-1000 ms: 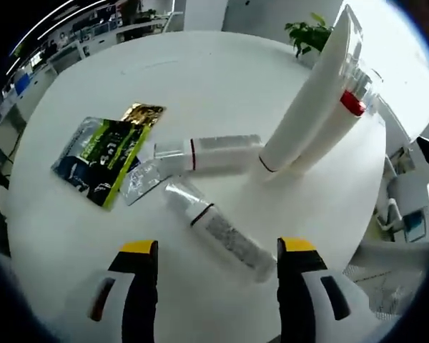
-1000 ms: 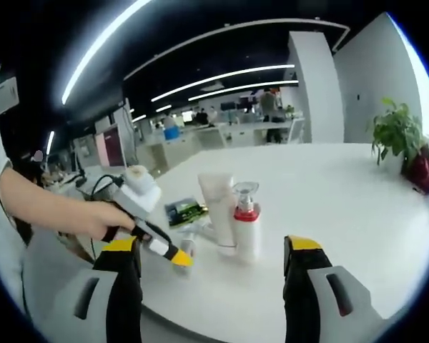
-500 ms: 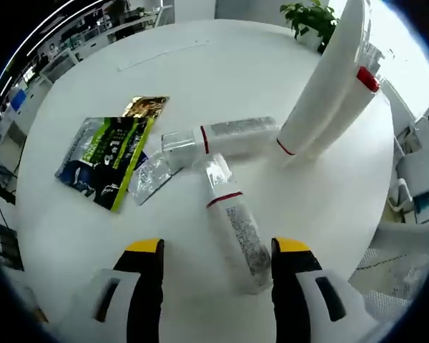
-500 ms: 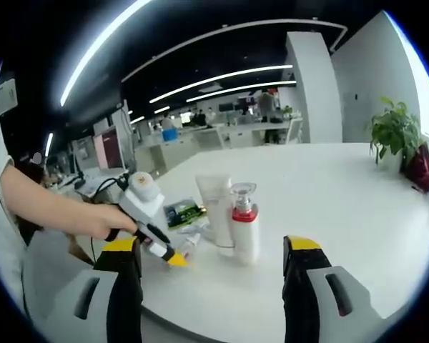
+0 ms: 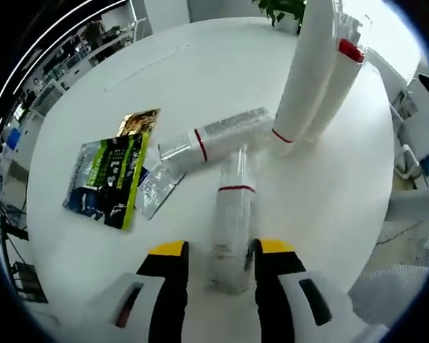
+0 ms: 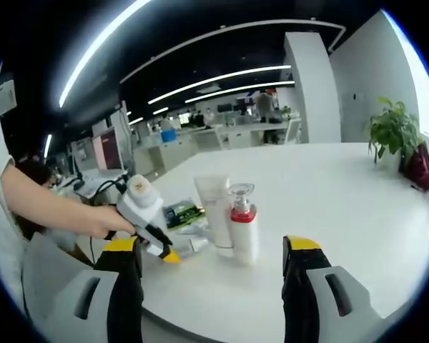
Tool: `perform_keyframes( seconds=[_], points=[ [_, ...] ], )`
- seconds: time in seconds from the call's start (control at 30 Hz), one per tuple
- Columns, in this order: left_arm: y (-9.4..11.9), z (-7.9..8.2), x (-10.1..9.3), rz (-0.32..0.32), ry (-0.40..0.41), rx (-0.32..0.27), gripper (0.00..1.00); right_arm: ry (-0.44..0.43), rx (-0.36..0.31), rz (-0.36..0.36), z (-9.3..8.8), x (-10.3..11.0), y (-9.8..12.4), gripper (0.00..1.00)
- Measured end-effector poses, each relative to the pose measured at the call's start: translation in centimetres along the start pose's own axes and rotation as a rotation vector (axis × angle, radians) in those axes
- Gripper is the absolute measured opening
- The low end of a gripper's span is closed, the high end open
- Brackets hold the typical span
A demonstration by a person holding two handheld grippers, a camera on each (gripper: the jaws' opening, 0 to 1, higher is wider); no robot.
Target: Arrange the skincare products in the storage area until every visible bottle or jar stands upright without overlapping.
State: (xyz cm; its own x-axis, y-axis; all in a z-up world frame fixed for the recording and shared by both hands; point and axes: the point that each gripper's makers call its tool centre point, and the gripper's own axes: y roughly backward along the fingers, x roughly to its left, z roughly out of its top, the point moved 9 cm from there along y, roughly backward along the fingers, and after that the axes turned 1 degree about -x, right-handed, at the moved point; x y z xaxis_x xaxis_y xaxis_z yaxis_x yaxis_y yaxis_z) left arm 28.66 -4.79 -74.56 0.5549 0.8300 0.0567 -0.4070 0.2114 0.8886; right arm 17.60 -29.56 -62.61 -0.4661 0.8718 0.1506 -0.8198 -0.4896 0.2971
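White round table (image 5: 93,100) carries everything. Left gripper (image 5: 220,251) has narrowed since a second ago; its jaws now bracket a lying clear bottle (image 5: 232,221), contact uncertain. Right gripper (image 6: 211,251) is wide open, empty. Its view shows the upright tube (image 6: 217,211) and red-collared pump bottle (image 6: 244,229) level.

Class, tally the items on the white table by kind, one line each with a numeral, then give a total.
Bottles lying down: 2
Upright white tube: 1
Upright red-collared pump bottle: 1
Flat sachets: 3, green, gold, clear
Total: 7
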Motion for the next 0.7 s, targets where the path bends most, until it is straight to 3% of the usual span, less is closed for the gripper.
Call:
perform_keyframes(
  seconds=[0.7],
  points=[
    [-0.49, -0.43, 0.66, -0.086, 0.081, -0.043, 0.21, 0.003, 0.001, -0.001, -0.05, -0.03, -0.01, 0.8]
  ],
)
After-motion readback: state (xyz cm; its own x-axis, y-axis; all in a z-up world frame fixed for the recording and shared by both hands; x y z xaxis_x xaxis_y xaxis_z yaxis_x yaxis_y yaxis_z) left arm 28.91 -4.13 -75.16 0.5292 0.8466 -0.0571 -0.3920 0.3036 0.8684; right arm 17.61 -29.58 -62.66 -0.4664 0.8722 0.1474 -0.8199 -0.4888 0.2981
